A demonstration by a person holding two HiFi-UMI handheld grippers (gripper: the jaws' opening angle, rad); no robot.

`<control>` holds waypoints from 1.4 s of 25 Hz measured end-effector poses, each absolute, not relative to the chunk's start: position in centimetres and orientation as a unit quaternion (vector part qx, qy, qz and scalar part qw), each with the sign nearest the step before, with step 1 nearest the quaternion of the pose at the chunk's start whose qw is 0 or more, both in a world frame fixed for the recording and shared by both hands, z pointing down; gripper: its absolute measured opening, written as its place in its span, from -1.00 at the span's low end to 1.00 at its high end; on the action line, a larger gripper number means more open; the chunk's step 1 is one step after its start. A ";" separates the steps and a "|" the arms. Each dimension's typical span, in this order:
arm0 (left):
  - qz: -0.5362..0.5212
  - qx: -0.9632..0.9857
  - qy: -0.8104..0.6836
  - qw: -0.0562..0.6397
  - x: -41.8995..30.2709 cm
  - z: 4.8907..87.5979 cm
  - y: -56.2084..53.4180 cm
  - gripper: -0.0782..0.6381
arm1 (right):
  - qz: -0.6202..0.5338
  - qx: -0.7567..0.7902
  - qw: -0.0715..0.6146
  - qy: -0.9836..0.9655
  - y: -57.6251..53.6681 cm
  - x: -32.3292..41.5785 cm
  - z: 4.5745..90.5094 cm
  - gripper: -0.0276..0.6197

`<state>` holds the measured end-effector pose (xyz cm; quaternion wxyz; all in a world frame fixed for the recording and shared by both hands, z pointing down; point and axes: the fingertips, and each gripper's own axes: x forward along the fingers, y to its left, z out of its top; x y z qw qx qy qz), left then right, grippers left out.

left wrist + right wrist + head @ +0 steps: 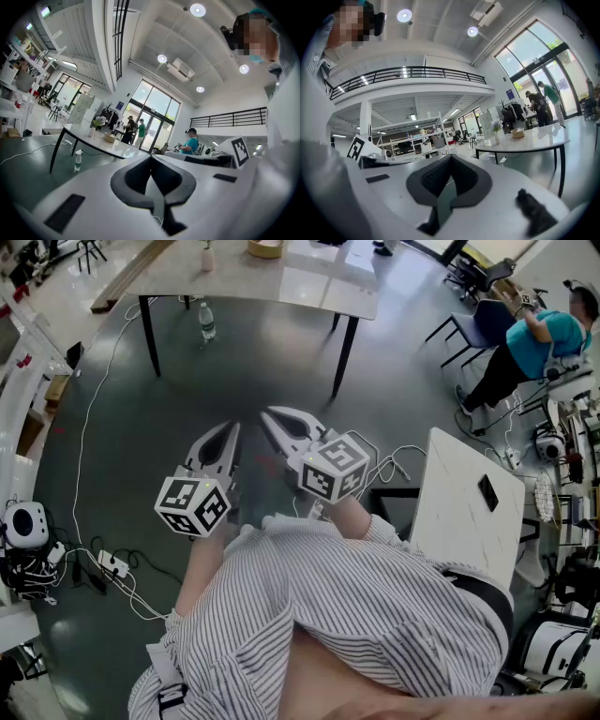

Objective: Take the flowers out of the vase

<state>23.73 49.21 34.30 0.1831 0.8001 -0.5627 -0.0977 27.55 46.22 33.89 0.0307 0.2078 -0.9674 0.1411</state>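
A small white vase with pale flowers stands on the long white table far ahead of me; the same vase shows small in the left gripper view. Both grippers are held close to the striped shirt, over the dark floor and well short of the table. My left gripper is shut with nothing between its jaws, whose tips meet in its own view. My right gripper is likewise shut and empty. They point roughly level toward the table.
A round bowl sits on the table near the vase. A plastic bottle stands on the floor under it. A small white side table is at my right, cables and a power strip at my left. A seated person is far right.
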 end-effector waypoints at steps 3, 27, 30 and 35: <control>-0.094 0.798 -0.566 0.188 23.2 34.4 49.0 -0.75 | 0.151 0.212 0.026 -0.965 46.4 27.7 34.1 -0.87; -0.093 0.803 -0.561 0.180 22.4 34.1 47.4 -0.75 | 0.161 0.220 0.021 -0.962 45.3 27.0 34.2 -0.87; -0.090 0.803 -0.561 0.178 22.4 34.1 46.9 -0.75 | 0.142 0.224 0.028 -0.964 44.9 26.9 34.3 -0.87; -0.082 0.797 -0.570 0.183 22.6 34.7 46.1 -0.75 | 0.154 0.215 0.025 -0.964 44.6 27.1 34.3 -0.87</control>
